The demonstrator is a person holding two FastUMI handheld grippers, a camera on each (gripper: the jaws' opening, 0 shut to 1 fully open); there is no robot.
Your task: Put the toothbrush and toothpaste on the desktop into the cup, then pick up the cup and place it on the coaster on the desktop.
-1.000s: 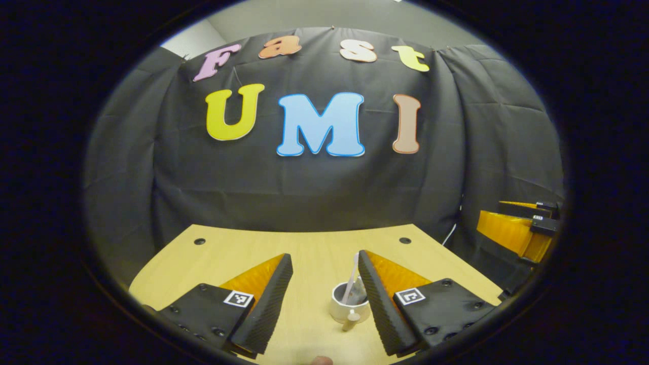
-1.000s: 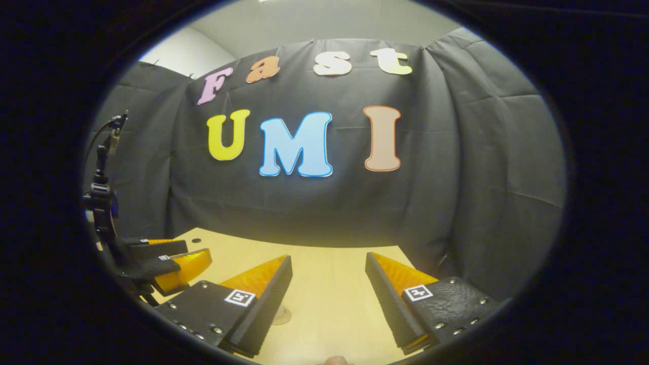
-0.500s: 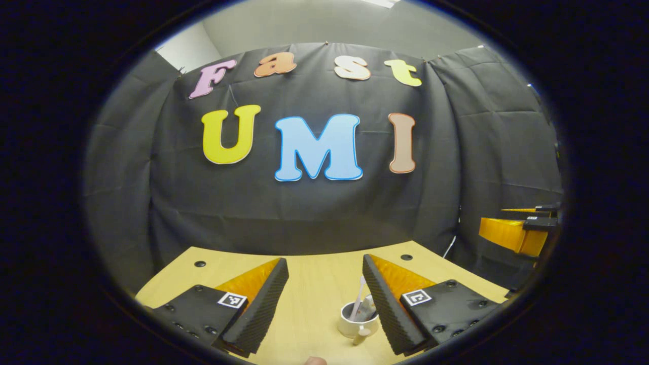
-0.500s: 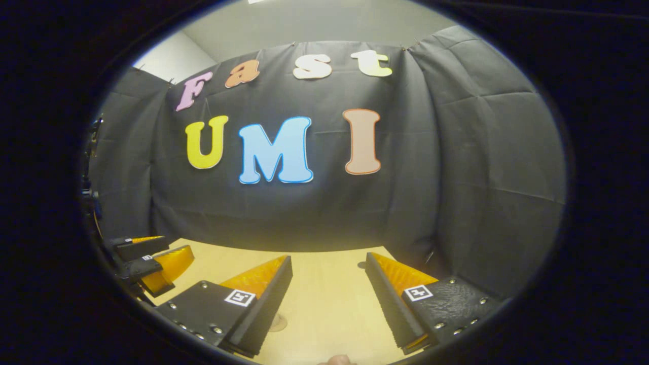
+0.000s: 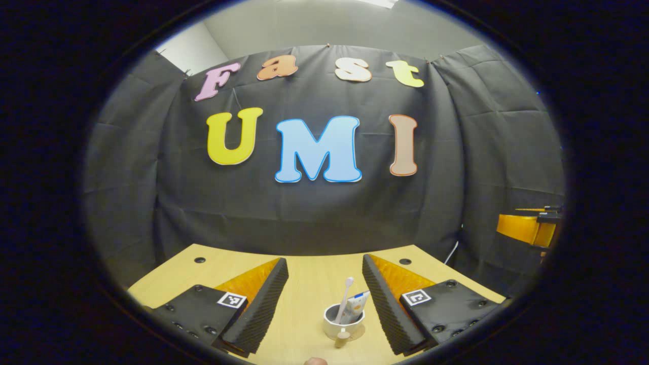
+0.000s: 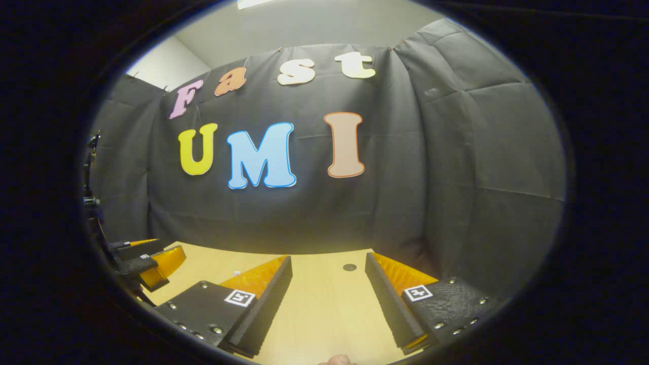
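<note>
In the left gripper view a white cup [image 5: 344,322] stands upright on a round tan coaster [image 5: 358,334] on the wooden desktop [image 5: 304,274]. A white toothbrush [image 5: 345,294] and a toothpaste tube [image 5: 357,302] stick up out of the cup. My left gripper [image 5: 324,299] is open above and behind the cup, with its fingers apart and touching nothing. The right gripper [image 5: 530,228] shows at the far right edge there. In the right gripper view my right gripper [image 6: 328,299] is open over bare desktop [image 6: 324,304], and the left gripper [image 6: 147,256] shows at the left edge.
The black cloth wall closes the back and sides of the booth. Small dark holes [image 5: 200,260] [image 5: 404,261] mark the desktop's far corners, one hole [image 6: 349,267] showing in the right gripper view. A thin dark stand [image 6: 91,203] rises at the left of the right gripper view.
My left gripper has drawn back from the cup, which now stands free between the fingers' lines instead of against the right finger. The right gripper has swung right; the coaster has left its view.
</note>
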